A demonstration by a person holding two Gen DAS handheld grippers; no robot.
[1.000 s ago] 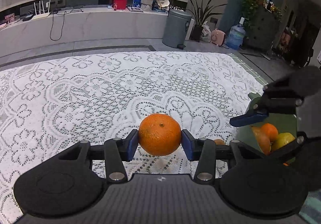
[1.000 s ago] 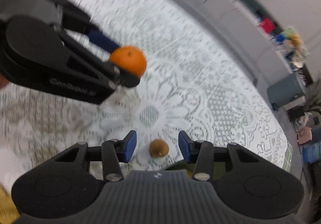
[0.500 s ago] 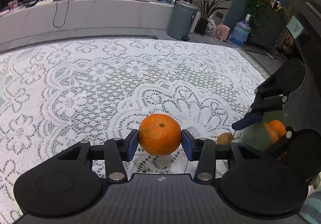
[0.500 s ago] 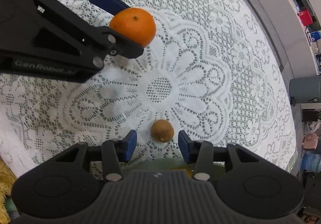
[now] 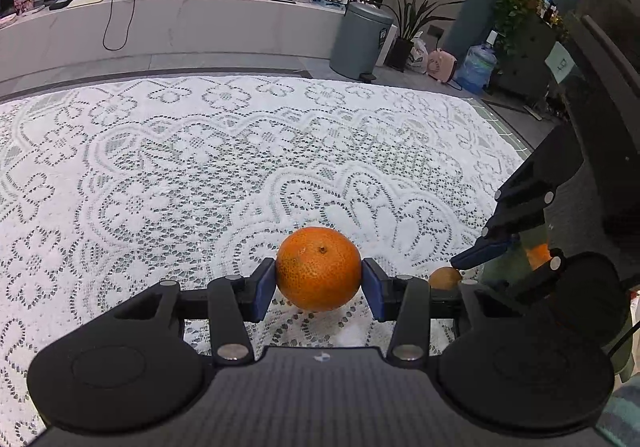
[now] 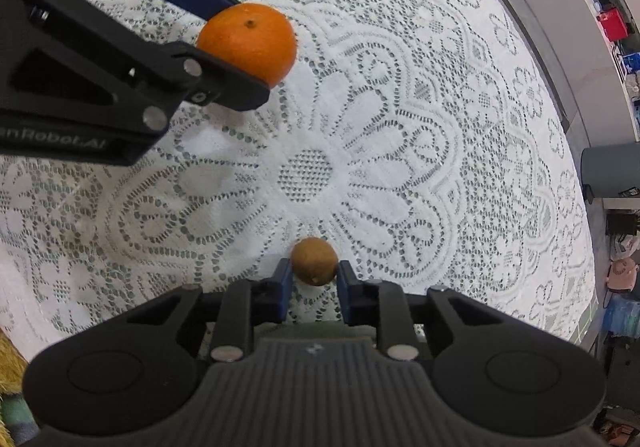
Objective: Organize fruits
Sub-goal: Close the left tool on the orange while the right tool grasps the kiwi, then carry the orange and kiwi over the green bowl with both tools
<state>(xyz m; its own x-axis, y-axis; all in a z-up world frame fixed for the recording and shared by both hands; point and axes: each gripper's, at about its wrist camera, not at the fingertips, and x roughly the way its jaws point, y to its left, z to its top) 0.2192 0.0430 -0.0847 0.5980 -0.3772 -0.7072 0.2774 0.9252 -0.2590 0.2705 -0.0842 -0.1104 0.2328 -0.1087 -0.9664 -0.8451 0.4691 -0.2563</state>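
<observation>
My left gripper [image 5: 319,283] is shut on an orange [image 5: 319,274] and holds it above the white lace tablecloth [image 5: 200,167]. The orange [image 6: 248,43] and the left gripper [image 6: 224,47] also show in the right wrist view. My right gripper [image 6: 313,279] has its blue pads on both sides of a small brown kiwi [image 6: 313,261] that lies on the cloth. The pads sit close against the kiwi. The kiwi [image 5: 445,278] shows at the right of the left wrist view, by the right gripper's fingertip [image 5: 476,253].
A green bowl [image 5: 500,267] with an orange fruit [image 5: 538,255] in it stands at the table's right edge, behind the right gripper. Beyond the table are a grey bin [image 5: 362,41], a potted plant and a long white counter.
My right gripper has dropped to the cloth and narrowed its jaws around the kiwi. My left gripper has kept hold of the orange and shifted a little.
</observation>
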